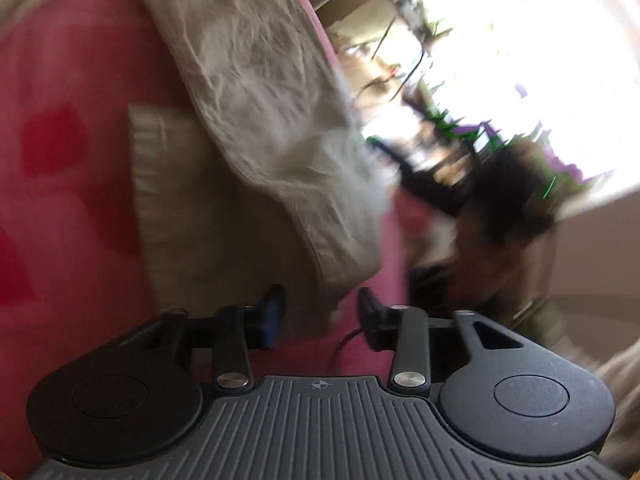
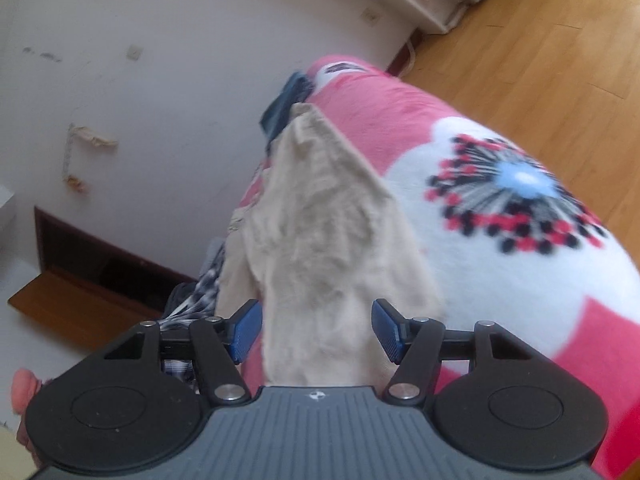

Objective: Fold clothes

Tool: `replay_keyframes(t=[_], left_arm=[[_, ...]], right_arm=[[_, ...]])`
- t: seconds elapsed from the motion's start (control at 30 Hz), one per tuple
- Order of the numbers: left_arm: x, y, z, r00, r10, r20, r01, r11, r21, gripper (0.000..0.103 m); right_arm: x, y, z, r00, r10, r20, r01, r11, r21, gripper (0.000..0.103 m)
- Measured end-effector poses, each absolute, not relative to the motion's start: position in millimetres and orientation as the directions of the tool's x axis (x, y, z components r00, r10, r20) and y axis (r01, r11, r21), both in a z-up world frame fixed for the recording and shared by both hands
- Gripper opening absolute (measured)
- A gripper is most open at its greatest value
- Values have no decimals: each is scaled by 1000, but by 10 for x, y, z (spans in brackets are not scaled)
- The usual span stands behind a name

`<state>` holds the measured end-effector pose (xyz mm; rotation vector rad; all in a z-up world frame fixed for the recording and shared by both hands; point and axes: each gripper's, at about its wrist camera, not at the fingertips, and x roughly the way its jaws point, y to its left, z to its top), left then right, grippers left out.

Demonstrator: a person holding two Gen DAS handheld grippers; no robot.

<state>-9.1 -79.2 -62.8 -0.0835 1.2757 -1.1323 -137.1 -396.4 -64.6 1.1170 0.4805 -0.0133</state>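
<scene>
We work over a bed spread with a pink blanket that carries a large white flower print with a blue centre and red and black dots; a wooden floor runs beyond it and a pale wall stands on the other side. In the right wrist view our right gripper has its jaws spread wide, and the beige garment lies on the blanket and runs away from us between the blue pads; the cloth passes through the gap, but the pads do not press on it. Just beside the garment, toward the wall, we see some black-and-white checked fabric, and at the far end of the bed a dark blue item. In the left wrist view, which is blurred, our left gripper also has its jaws apart, hovering at the near edge of the same beige garment, which stretches across the pink blanket in a long wrinkled strip. A bright window fills the far side, and a person's dark hair shows below it.
</scene>
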Motion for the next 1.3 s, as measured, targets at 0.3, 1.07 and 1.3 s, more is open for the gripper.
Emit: replay_keyframes(t=[0.3, 1.07, 1.3], left_arm=[[-850, -1128, -692, 222, -523, -823, 931, 366, 19, 65], [-700, -1099, -459, 166, -580, -798, 722, 622, -302, 8], [197, -389, -162, 100, -947, -306, 264, 322, -909, 7]], right_arm=[[-1474, -3950, -735, 889, 258, -379, 267, 381, 885, 64], [-2516, -3932, -534, 924, 186, -334, 273, 289, 917, 65], [-2455, -3987, -505, 916, 169, -363, 299, 317, 900, 65]])
